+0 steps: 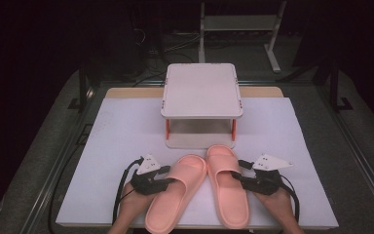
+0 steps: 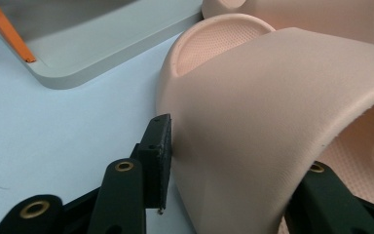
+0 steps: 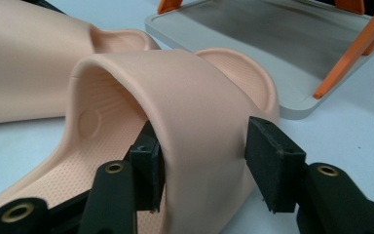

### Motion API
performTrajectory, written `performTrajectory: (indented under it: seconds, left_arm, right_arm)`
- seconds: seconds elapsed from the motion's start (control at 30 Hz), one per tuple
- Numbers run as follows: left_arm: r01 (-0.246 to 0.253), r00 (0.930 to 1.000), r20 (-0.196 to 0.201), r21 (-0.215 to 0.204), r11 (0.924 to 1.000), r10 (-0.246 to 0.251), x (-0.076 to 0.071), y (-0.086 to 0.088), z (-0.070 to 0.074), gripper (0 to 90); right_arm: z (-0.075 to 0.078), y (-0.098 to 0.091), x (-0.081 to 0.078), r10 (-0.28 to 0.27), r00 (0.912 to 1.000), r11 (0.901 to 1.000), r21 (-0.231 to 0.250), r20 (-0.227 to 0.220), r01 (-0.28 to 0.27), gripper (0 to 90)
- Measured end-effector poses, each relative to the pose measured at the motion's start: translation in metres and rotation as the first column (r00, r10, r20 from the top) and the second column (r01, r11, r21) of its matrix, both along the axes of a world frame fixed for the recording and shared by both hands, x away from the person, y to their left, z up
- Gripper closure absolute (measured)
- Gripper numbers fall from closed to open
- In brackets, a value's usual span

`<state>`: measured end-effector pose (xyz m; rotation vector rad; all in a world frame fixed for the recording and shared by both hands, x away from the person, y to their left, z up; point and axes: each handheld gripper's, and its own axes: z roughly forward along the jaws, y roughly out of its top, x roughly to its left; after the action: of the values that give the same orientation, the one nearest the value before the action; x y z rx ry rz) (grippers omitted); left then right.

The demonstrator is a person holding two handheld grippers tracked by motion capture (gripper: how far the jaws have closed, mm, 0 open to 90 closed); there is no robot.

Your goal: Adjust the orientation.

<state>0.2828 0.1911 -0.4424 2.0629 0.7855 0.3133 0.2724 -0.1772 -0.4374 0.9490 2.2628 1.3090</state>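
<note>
Two pink slippers lie side by side at the near edge of the tabletop [image 1: 102, 146], toes pointing away from the person toward a small two-tier shelf [image 1: 201, 90] with orange posts. Their toes nearly touch, while their heels spread apart.

The left slipper [image 1: 176, 191] is angled, its heel reaching the tabletop's front edge. The left hand-held gripper [image 1: 163, 184] comes at it from the outer side and straddles the edge of the strap: in the left gripper view one black pad [image 2: 161, 156] lies against the outside of the strap, and the other jaw sits under it, inside the slipper. Whether that inner pad presses is hidden by the strap.

The right slipper [image 1: 227, 185] lies straighter. The right hand-held gripper [image 1: 243, 181] meets its strap from the outer side, with one jaw inside beneath the strap and the other outside; the outer pad [image 3: 272, 158] touches the strap's surface, so the strap edge sits pinched between the pads.
</note>
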Motion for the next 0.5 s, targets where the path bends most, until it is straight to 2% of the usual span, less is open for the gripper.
performTrajectory:
  seconds: [0.5]
  left_arm:
    - [-0.030,0.9995,0.012,-0.009,0.9995,0.030,-0.0006,0.0044,0.0006,68.5]
  right_arm:
    - [-0.0020,-0.0021,0.0012,-0.050,0.9987,0.9975,-0.050,0.008,0.050,61.9]
